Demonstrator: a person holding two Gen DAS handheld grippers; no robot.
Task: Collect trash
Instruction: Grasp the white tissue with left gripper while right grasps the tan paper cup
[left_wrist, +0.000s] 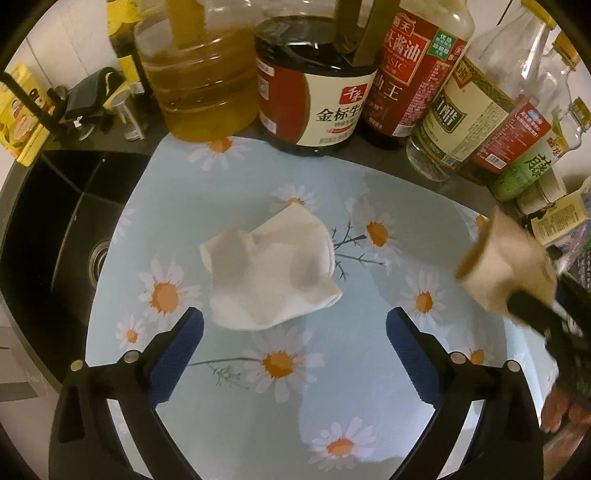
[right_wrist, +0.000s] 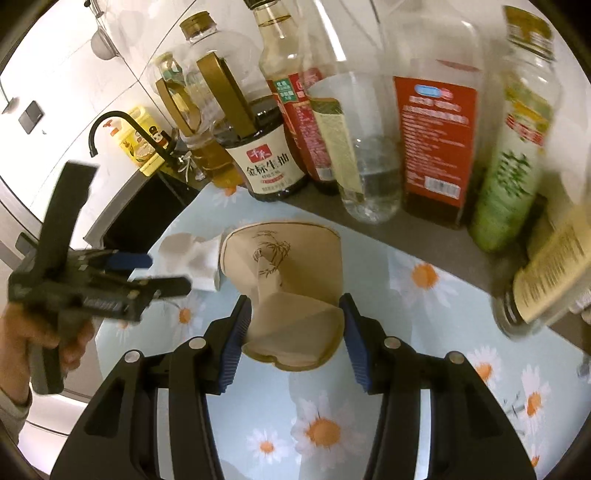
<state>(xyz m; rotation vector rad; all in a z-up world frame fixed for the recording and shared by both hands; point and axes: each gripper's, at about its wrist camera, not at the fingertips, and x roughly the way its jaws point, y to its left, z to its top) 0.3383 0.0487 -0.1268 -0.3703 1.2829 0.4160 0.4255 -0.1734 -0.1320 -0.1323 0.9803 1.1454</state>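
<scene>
A pale blue mat (left_wrist: 236, 184) printed with white, orange-centred daisies carries a crumpled white tissue (left_wrist: 271, 269). A tan paper cup (right_wrist: 291, 291) bears a brown bamboo sketch. The gripper fingers (left_wrist: 177, 354) are black with blue pads. The soy sauce bottle (left_wrist: 314, 85) has a red-and-cream label, beside golden cooking oil (left_wrist: 201, 77).

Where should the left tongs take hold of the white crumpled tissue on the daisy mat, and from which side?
Grip the white tissue across its raised, crumpled middle ridge, not its flat edges. Come straight down and forward from the near side: the left tongs are open just short of its near edge, with bare daisy mat around. The right tongs are shut on the crushed paper cup, well aside.
</scene>
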